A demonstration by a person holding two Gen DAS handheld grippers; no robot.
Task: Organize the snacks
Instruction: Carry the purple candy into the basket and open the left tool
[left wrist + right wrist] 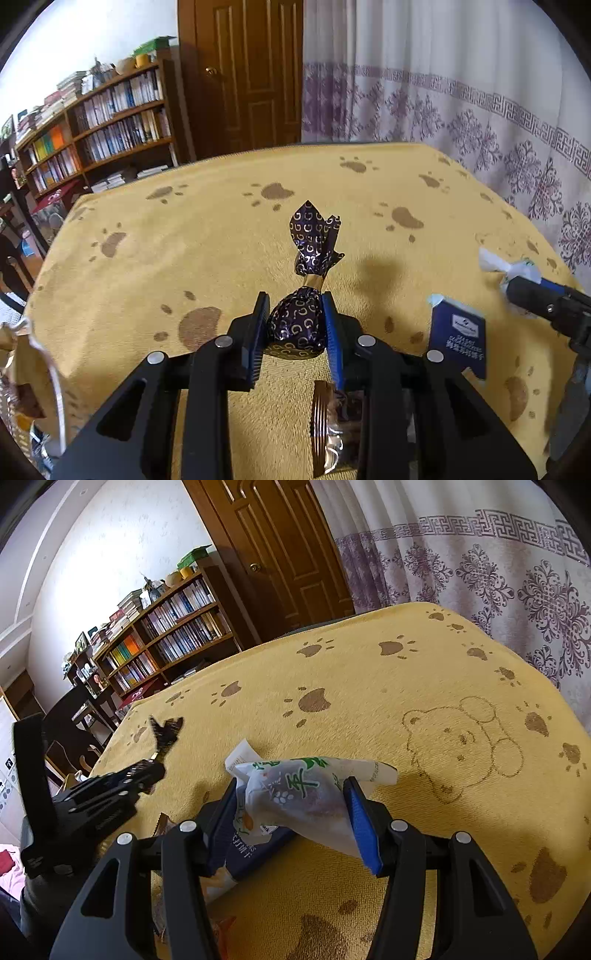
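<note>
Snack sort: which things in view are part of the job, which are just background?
In play:
- purple foil candy, clamped in the left gripper
- white-green snack packet, clamped in the right gripper
- dark blue sachet on the blanket
- brown striped wrapper below the left gripper

Background:
- yellow paw-print blanket
- bookshelf
- door
- curtain

A yellow plush cloth [221, 258] printed with brown paw prints and a bear outline [461, 746] covers the work surface. Behind it stands a brown panelled wooden door [251, 74] with a round brass knob [211, 71]. To its right hangs a white curtain [461, 92] with purple floral bands. To the left, a wooden bookshelf [110, 122] packed with books lines a pale wall [110, 554], daylight brightening the room.
</note>
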